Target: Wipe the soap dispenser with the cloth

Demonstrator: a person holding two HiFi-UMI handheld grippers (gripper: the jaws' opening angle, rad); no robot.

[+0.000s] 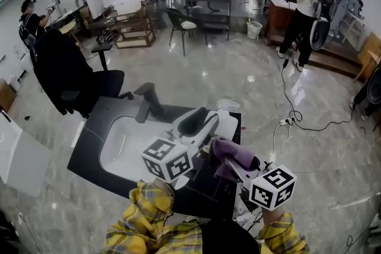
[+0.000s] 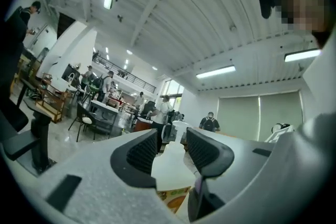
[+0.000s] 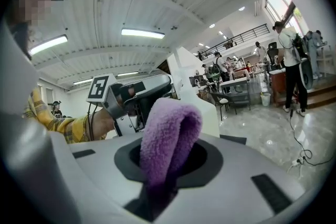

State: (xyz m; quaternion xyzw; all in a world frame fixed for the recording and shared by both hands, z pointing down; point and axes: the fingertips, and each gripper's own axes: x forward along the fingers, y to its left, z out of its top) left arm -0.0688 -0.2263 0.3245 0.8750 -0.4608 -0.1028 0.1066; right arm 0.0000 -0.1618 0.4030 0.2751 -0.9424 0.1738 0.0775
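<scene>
Clamping soap dispenser (image 2: 169,171), left hand-held gripper (image 2: 172,150); clamping cloth (image 3: 169,134), right hand-held gripper (image 3: 168,159); sink (image 1: 119,150) beside.

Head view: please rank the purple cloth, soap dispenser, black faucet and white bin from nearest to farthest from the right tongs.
From the right tongs:
1. Purple cloth, clamped in them.
2. Soap dispenser, just beyond, between the left tongs.
3. Black faucet, farther left.
4. White bin, far across the floor.

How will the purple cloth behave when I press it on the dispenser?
Probably floppy: the purple cloth folds in a loop above the right gripper, so it should mould round the soap dispenser. Its fluffy pile looks grippy, not slippery. It likely weighs little.
</scene>
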